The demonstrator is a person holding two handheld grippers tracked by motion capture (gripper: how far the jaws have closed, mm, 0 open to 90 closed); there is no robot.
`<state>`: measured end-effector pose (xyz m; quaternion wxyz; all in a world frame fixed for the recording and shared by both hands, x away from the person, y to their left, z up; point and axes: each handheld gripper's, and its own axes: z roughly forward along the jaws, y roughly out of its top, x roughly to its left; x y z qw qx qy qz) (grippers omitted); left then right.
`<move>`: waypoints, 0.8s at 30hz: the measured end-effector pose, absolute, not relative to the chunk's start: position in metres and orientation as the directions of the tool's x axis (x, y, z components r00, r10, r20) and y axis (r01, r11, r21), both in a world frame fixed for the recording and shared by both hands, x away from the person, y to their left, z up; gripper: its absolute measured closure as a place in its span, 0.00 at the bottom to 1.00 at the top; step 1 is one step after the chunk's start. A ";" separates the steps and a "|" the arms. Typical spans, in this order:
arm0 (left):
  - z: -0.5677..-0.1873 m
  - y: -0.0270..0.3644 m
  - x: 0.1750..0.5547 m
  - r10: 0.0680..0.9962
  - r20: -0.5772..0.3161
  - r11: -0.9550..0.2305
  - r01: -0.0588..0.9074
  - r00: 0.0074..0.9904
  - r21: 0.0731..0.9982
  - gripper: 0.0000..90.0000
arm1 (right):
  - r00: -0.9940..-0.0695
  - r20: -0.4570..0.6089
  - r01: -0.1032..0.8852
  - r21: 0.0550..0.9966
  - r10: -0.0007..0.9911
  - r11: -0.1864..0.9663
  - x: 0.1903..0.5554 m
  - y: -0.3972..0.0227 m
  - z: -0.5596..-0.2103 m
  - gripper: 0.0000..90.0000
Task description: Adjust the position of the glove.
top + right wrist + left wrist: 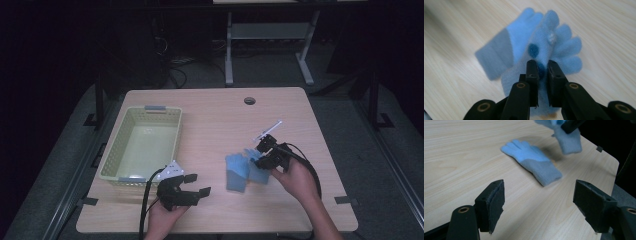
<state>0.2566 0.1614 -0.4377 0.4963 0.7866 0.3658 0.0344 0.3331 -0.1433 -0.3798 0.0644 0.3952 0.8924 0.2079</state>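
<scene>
1. Claw states come first: near the counter's front edge the left claw (191, 186) hovers with its felt-faced jaws spread wide and nothing between them.
2. Farther in, toward the right edge, the right claw (542, 72) is pinched tight on a lifted glove (554, 47), a soft fuzzy knit in pale blue with darker round spots.
3. A second glove (532, 161) lies flat on the counter (210, 112) just beside it, light blue at the fingers, greyer at the cuff.
4. Judged step: carrying the gripped glove off the wood; the next move likely calls for a steady hold across to the basket (116, 145), a pale green latticed plastic tub at the left edge, since limp knit sags.
5. A thin white syringe-like stick (268, 130) lies beyond.
</scene>
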 end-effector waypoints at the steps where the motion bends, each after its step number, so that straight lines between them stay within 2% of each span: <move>1: -0.438 0.161 0.257 0.610 -0.309 -0.240 0.541 0.730 0.806 0.28 | -0.679 0.049 0.679 0.422 0.732 0.601 0.333 -0.143 -0.380 0.90; 11: -0.438 0.161 0.256 0.611 -0.316 -0.239 0.549 0.726 0.801 0.28 | -0.718 0.088 0.655 0.421 0.690 0.628 0.338 -0.109 -0.387 0.90; 24: -0.438 0.161 0.256 0.612 -0.320 -0.236 0.553 0.724 0.799 0.28 | -0.709 0.116 0.672 0.410 0.695 0.616 0.338 -0.093 -0.400 0.89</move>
